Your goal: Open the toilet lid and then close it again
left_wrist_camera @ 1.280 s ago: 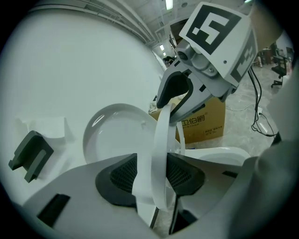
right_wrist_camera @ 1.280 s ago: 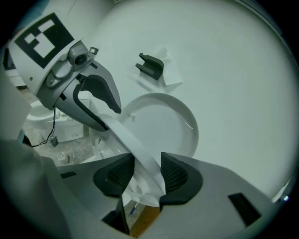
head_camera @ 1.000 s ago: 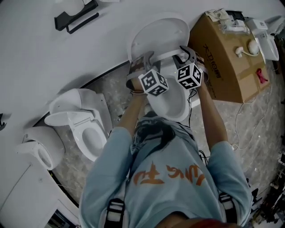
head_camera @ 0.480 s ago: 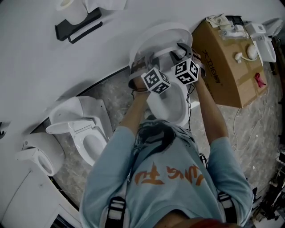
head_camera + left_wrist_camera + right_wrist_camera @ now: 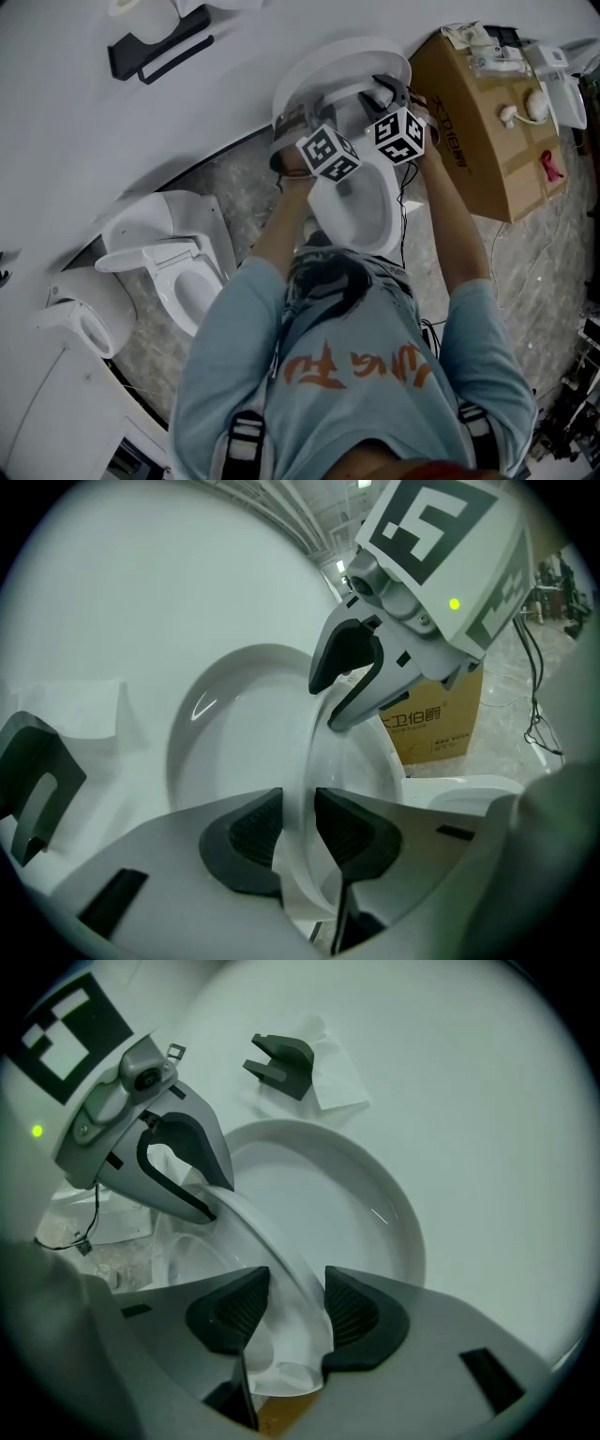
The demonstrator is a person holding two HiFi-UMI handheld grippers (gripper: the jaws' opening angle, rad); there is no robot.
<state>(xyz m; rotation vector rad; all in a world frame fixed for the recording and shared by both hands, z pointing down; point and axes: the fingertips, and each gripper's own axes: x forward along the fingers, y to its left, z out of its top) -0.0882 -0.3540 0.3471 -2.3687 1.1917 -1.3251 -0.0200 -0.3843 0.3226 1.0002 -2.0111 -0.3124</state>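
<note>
The white toilet lid (image 5: 342, 66) stands raised over the bowl (image 5: 361, 211), leaning towards the wall. Both grippers hold its front rim from the person's side. My left gripper (image 5: 298, 832) has the rim (image 5: 302, 761) between its black pads; its jaws have just been closing and now press on it. My right gripper (image 5: 295, 1312) is shut on the same rim (image 5: 281, 1260), a little further right. In the head view the left gripper (image 5: 305, 117) and right gripper (image 5: 386, 94) sit side by side under their marker cubes.
A brown cardboard box (image 5: 487, 122) with small items on top stands right of the toilet. A second toilet (image 5: 183, 272) and another white fixture (image 5: 80, 319) stand at the left. A black holder (image 5: 159, 47) hangs on the wall. Cables (image 5: 525, 244) trail on the floor.
Both grippers have moved towards the wall with the lid's rim between them. The lid has swung further up and looks flatter from above.
</note>
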